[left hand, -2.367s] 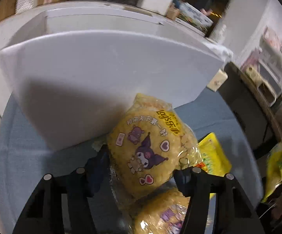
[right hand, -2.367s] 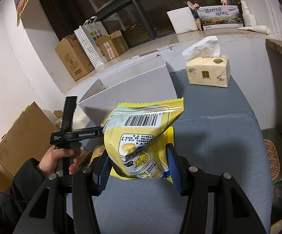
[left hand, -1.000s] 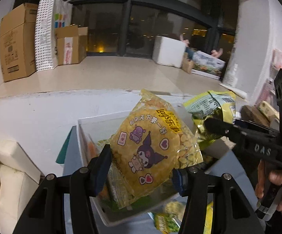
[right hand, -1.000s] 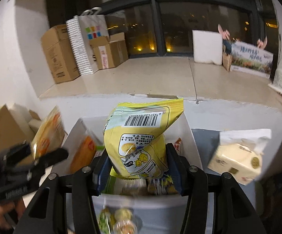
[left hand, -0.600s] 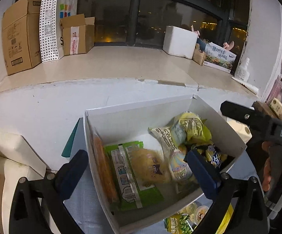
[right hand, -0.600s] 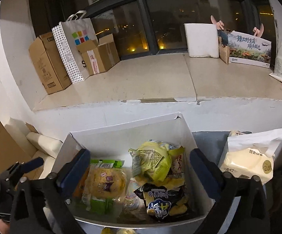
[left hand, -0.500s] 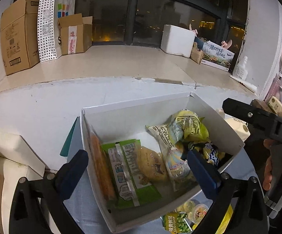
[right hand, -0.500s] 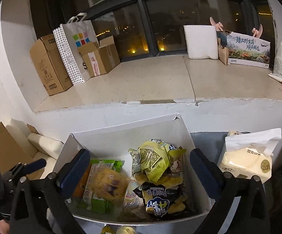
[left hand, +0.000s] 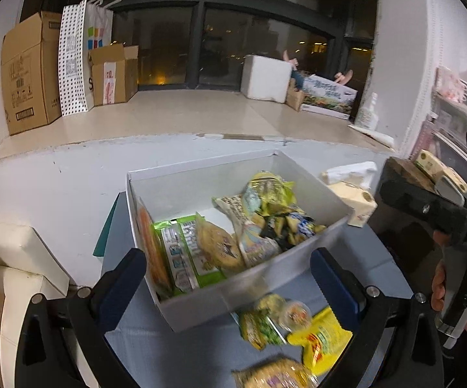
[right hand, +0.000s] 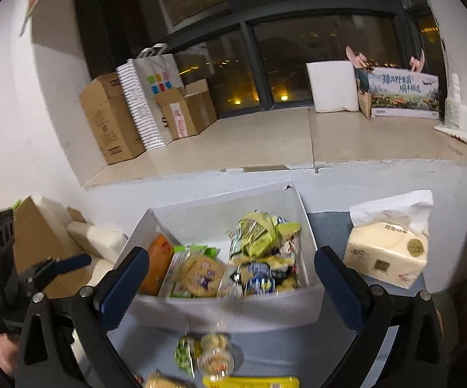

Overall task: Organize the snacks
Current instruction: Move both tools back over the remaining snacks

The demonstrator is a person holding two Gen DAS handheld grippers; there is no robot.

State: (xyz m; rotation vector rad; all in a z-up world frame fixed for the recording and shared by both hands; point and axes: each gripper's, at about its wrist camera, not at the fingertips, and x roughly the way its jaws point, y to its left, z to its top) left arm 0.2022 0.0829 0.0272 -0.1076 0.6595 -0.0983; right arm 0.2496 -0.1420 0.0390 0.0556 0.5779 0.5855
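1. The white box (left hand: 266, 278) sits on the blue-grey table (left hand: 379, 258), right in front of both grippers. It's packed with snacks: an orange pack (left hand: 151, 249) standing against the left wall, a green-edged pack (left hand: 181, 252) next to it, a yellow Kuromi chips bag (left hand: 217, 245) in the middle, and a crumpled yellow-green bag (left hand: 266, 190) on top of the pile at the right.
2. Left gripper (left hand: 227, 278): jaws spread wide, nothing between them. The near wall of the box falls in the gap from this view.
3. Right gripper (right hand: 232, 278): also wide open and empty, looking down at the box's near wall.
4. More snacks lie on the table in front of the box, closer to the grippers: a green pea pack (left hand: 259, 326), a small round cup (left hand: 295, 312) and a yellow pouch (left hand: 324, 339).
5. Left wrist view shows the person's right hand (left hand: 460, 291) wrapped around the other gripper's handle, off to the right of the box.
6. A tissue pack (right hand: 385, 255) stands just right of the box.
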